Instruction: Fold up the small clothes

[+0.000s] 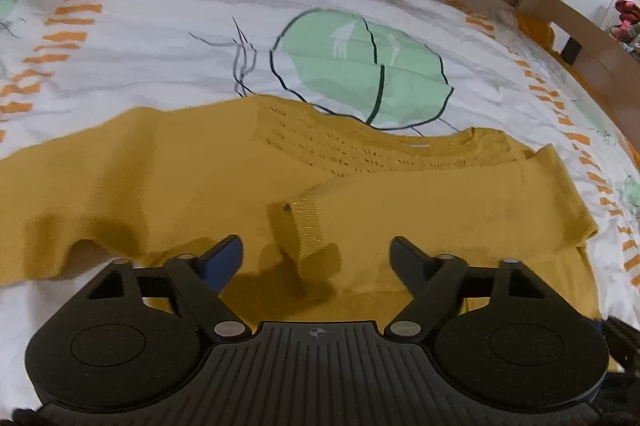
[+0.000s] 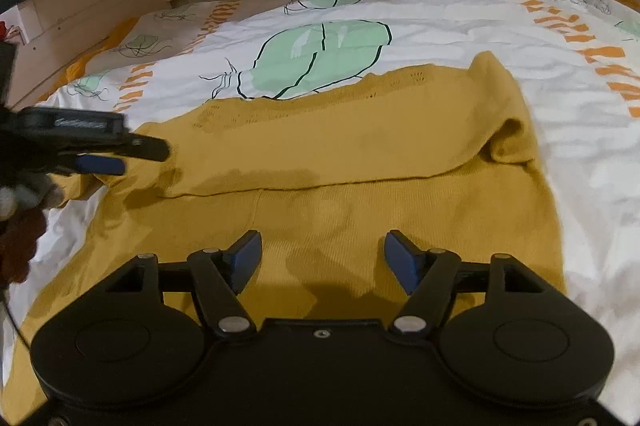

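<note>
A: Where's the garment?

B: The mustard sweater (image 2: 360, 153) lies spread on the leaf-print bedsheet (image 2: 460, 21), one sleeve (image 1: 420, 201) already laid across its chest.

A: What could go wrong?

B: My guess is the knit is slack; a shallow pinch could drag only the top layer and undo that sleeve fold.

A: And the claws?

B: The right gripper (image 2: 322, 254) hangs over the near hem, jaws wide apart, holding nothing. The left gripper (image 1: 316, 258) is also spread, empty, above the sleeve cuff (image 1: 300, 226).

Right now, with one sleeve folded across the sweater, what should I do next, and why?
Probably close the left tool on the other sleeve: it lies spread to the side of the mustard sweater, and both tools, including the right tool, are open and empty.
</note>
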### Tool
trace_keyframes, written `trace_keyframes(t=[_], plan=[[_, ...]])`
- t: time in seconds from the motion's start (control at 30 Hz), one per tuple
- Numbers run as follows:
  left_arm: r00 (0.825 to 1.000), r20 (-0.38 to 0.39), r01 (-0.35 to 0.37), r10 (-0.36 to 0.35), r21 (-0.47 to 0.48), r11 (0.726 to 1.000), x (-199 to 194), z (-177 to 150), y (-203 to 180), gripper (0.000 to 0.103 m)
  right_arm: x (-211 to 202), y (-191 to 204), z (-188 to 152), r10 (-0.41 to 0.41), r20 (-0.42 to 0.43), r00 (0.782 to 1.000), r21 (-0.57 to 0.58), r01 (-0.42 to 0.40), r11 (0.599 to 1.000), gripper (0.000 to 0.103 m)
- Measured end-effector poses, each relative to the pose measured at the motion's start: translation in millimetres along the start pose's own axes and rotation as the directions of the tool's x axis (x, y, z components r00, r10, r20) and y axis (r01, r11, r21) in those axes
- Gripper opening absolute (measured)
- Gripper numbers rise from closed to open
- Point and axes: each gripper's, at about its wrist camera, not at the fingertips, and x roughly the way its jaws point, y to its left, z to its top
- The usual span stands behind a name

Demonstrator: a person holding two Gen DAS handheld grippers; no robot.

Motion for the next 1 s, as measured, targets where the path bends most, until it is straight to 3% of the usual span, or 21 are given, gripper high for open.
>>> trace_keyframes(t=[0.17, 0.23, 0.27, 0.3, 0.4, 0.67, 0.77, 0.93, 0.97, 1.0], plan=[[0.999, -0.036, 0.023, -0.024, -0.024, 0.999, 19.4, 3.7, -1.3, 0.055, 0.6, 0.4, -5.2, 0.006, 0.008, 1.000, -0.012, -0.006, 1.000, 0.076], [0.999, -0.030, 0.027, -0.027, -0.030, 0.999, 22.5, 4.3, -1.6, 0.042, 1.5, 1.4, -7.0, 0.001, 0.009, 1.000, -0.018, -0.001, 1.000, 0.076], [0.999, -0.022, 0.023, -0.024, -0.037, 0.999, 22.7, 4.6, -1.3, 0.024, 2.0, 2.5, -8.2, -0.002, 0.009, 1.000, -0.023, 0.002, 1.000, 0.078], [1.000, -0.021, 0.014, -0.015, -0.044, 0.999, 22.8, 4.9, -0.9, 0.014, 2.6, 3.5, -9.5, -0.005, 0.009, 1.000, -0.031, 0.005, 1.000, 0.079], [1.000, 0.003, 0.007, -0.007, -0.040, 0.999, 16.7, 7.1, 3.1, 0.005, 4.4, 9.4, -14.0, -0.025, 0.015, 1.000, -0.071, 0.026, 0.997, 0.083], [0.992, 0.092, -0.090, 0.085, 0.051, 0.995, -9.0, 21.2, 17.0, 0.004, 10.7, 19.3, -18.4, -0.049, -0.002, 0.999, -0.137, 0.048, 0.989, 0.102], [0.990, 0.098, -0.114, 0.106, 0.081, 0.990, -9.0, 21.5, 17.8, 0.004, 16.2, 21.5, -20.4, -0.059, -0.021, 0.998, -0.156, 0.055, 0.986, 0.103], [0.999, 0.045, -0.021, 0.020, 0.029, 0.999, -0.4, 15.8, 20.4, 0.006, 16.7, 22.4, -23.3, -0.060, -0.020, 0.998, -0.163, 0.056, 0.985, 0.103], [0.999, 0.033, -0.002, 0.001, 0.012, 1.000, 2.4, 15.0, 21.0, 0.010, 16.2, 22.0, -22.4, -0.058, -0.022, 0.998, -0.159, 0.053, 0.986, 0.103], [1.000, 0.025, 0.011, -0.011, 0.001, 1.000, 4.2, 13.6, 21.5, 0.023, 15.1, 21.9, -21.5, -0.054, -0.024, 0.998, -0.156, 0.050, 0.986, 0.103]])
